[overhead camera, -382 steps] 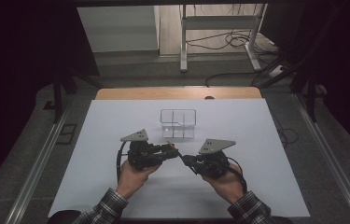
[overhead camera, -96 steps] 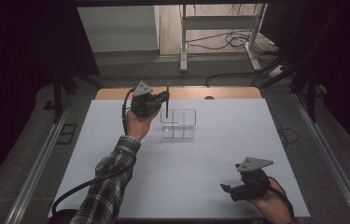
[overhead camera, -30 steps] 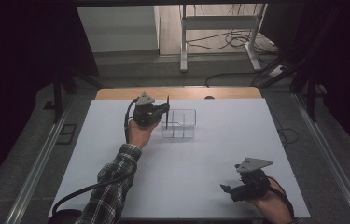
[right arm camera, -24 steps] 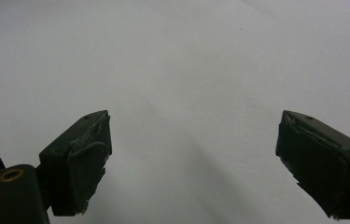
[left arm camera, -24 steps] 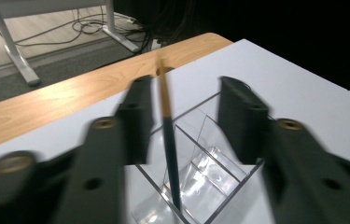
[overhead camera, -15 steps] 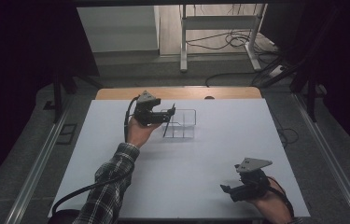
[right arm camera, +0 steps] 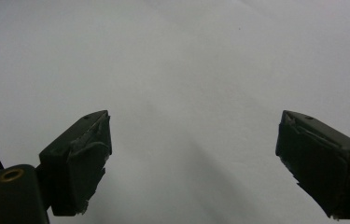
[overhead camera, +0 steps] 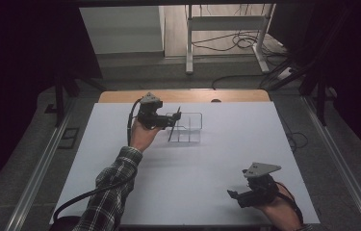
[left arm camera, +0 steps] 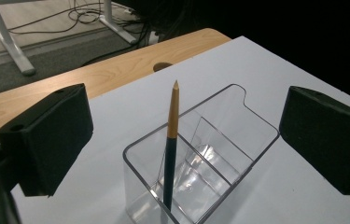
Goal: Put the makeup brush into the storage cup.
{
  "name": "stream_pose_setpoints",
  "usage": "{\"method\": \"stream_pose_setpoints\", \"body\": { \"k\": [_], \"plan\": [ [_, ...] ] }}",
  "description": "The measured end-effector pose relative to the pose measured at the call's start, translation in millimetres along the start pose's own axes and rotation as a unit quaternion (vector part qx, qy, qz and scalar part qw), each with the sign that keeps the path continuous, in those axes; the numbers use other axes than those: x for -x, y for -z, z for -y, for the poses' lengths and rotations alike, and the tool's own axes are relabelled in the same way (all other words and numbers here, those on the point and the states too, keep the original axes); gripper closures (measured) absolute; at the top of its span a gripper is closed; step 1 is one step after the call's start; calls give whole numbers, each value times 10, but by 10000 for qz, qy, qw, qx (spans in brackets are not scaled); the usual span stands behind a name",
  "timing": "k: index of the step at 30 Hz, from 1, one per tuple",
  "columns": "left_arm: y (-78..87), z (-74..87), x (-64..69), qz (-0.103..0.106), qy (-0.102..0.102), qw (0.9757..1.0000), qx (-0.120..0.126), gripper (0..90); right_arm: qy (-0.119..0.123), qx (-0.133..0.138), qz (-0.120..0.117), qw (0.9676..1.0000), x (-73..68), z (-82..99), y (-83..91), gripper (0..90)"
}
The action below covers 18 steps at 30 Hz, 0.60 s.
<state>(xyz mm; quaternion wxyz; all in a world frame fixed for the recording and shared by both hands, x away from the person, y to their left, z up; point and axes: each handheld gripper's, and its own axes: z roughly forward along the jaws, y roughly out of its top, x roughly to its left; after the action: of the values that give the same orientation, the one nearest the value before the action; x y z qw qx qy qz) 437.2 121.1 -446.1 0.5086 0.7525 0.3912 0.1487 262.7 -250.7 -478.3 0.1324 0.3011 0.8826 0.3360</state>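
A white-topped bench (overhead camera: 207,168) with a wooden far edge is carrying one clear divided organiser (overhead camera: 186,128), sitting directly on its far half, left of centre.

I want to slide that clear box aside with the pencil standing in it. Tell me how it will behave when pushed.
The clear box looks like thin, light plastic on a smooth white table, so it would probably slide easily. The pencil leans loose in one compartment, standing well above the rim, so it may rattle or shift. A high push might tip the box.

Left tool (overhead camera: 174,118) jaws just opened wide — right tool (overhead camera: 234,196) apparently open, low
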Motion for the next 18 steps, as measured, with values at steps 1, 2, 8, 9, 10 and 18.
{"method": "stream_pose_setpoints", "body": {
  "k": [1, 2, 8, 9, 10, 18],
  "plan": [
    [3, -2, 2, 5, -11, 10000, -22, 27, 3, 2, -1, 10000, 0, 0, 0, 108],
    [5, -5, 6, -5, -30, 10000, -47, 27, 3, 1, -2, 10000, 0, 0, -1, 108],
    [33, -22, 18, -63, -122, 9999, -84, 24, -1, -9, -5, 10000, -1, -1, -3, 108],
    [47, -31, 21, -77, -137, 9998, -80, 24, -2, -13, -5, 10000, -1, 0, -4, 108],
    [47, -31, 21, -77, -137, 9998, -80, 24, -2, -13, -5, 10000, -1, 0, -4, 108],
    [119, -65, 35, -34, -202, 9998, -63, 26, -3, -15, -2, 10000, -1, 0, -4, 108]
  ]
}}
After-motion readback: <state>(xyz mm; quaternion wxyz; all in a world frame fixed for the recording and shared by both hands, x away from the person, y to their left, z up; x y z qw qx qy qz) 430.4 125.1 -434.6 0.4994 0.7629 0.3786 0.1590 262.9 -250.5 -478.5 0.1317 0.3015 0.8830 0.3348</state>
